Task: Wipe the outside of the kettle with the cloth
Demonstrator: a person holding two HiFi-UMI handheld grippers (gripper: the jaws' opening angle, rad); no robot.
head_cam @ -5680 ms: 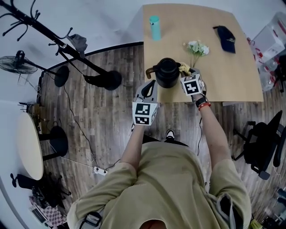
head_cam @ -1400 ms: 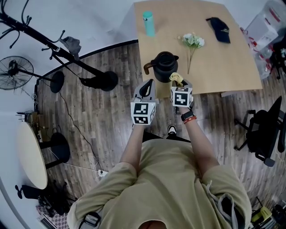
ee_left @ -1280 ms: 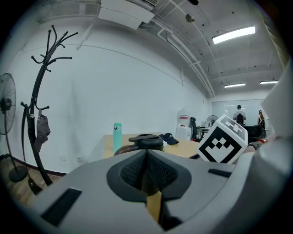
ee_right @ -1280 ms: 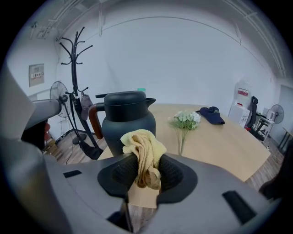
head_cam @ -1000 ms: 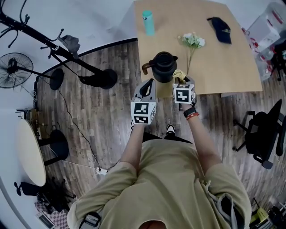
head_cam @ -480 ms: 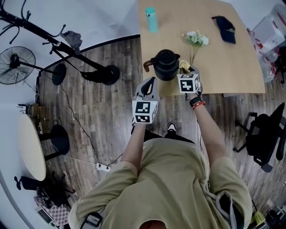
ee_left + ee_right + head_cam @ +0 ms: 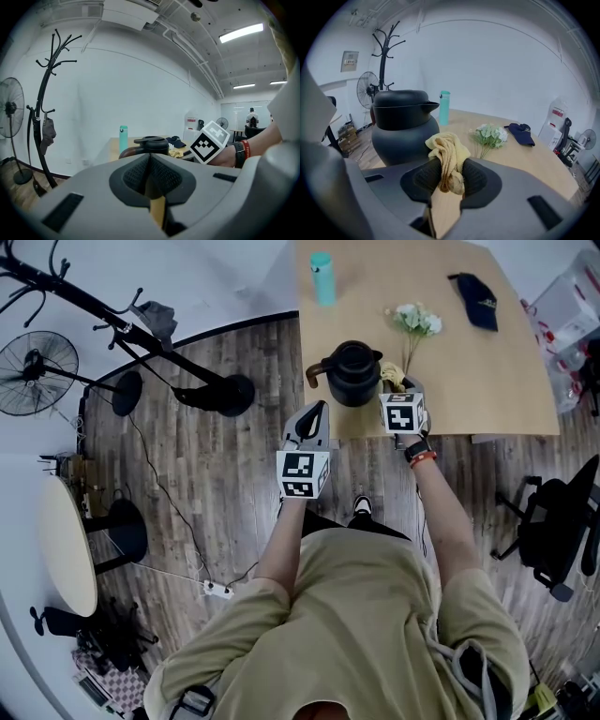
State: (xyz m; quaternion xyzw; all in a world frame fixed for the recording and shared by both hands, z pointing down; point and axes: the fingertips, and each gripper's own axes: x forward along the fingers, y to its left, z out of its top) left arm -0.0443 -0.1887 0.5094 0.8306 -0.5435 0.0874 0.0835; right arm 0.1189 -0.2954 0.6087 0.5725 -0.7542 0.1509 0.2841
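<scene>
Forward from the near edge, the right gripper point(image 7: 449, 177) has come up beside the kettle in the last second or so. One table point(image 7: 487, 381) bears one kettle point(image 7: 353, 374), handle pointing left. Of the two grippers, the right sits just right of the kettle, clamped on the one yellow cloth point(image 7: 447, 152); the kettle's belly lies left and ahead of it. The left gripper point(image 7: 309, 423), jaws together on nothing, hangs nearer the person than the kettle. I judge the right better placed for wiping.

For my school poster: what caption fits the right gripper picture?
Right gripper pinches a yellow cloth beside the black kettle on the table.
</scene>
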